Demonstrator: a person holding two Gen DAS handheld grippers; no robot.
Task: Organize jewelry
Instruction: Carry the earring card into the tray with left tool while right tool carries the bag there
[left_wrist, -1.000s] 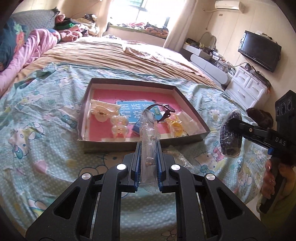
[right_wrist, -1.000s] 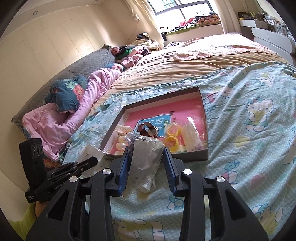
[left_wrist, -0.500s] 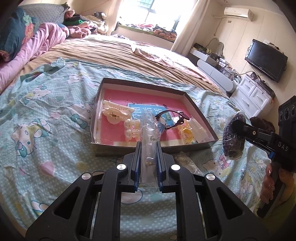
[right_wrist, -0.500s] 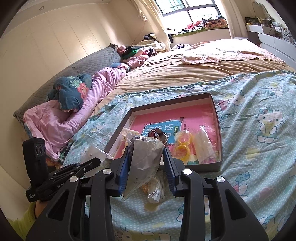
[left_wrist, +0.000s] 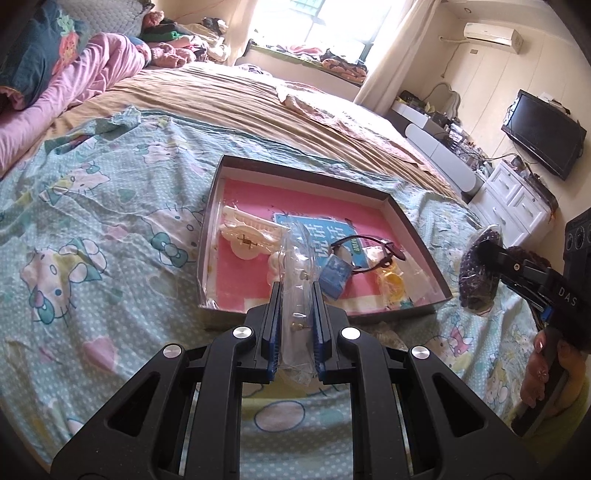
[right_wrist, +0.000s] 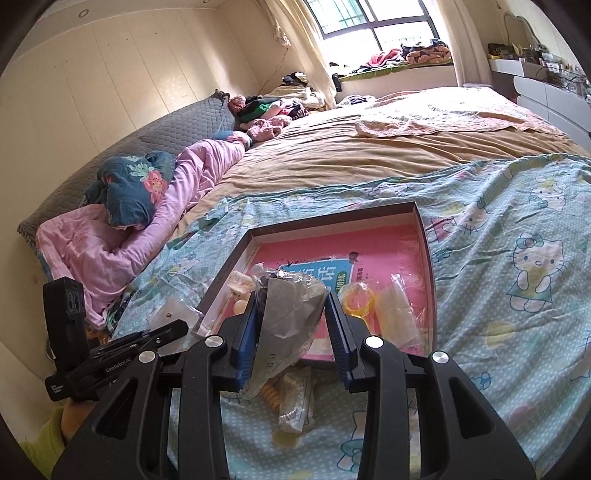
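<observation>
Both grippers have edged closer to the box (left_wrist: 402, 218), so drop-off looks near. Left wrist: left gripper (left_wrist: 295, 295) pinches a clear earring bag (left_wrist: 297, 266) at the near rim; a watch (left_wrist: 365, 251) and hair clips (left_wrist: 251, 240) lie inside. Right wrist: right gripper (right_wrist: 291, 317) squeezes a crumpled bag (right_wrist: 288, 314), perhaps of beads.
</observation>
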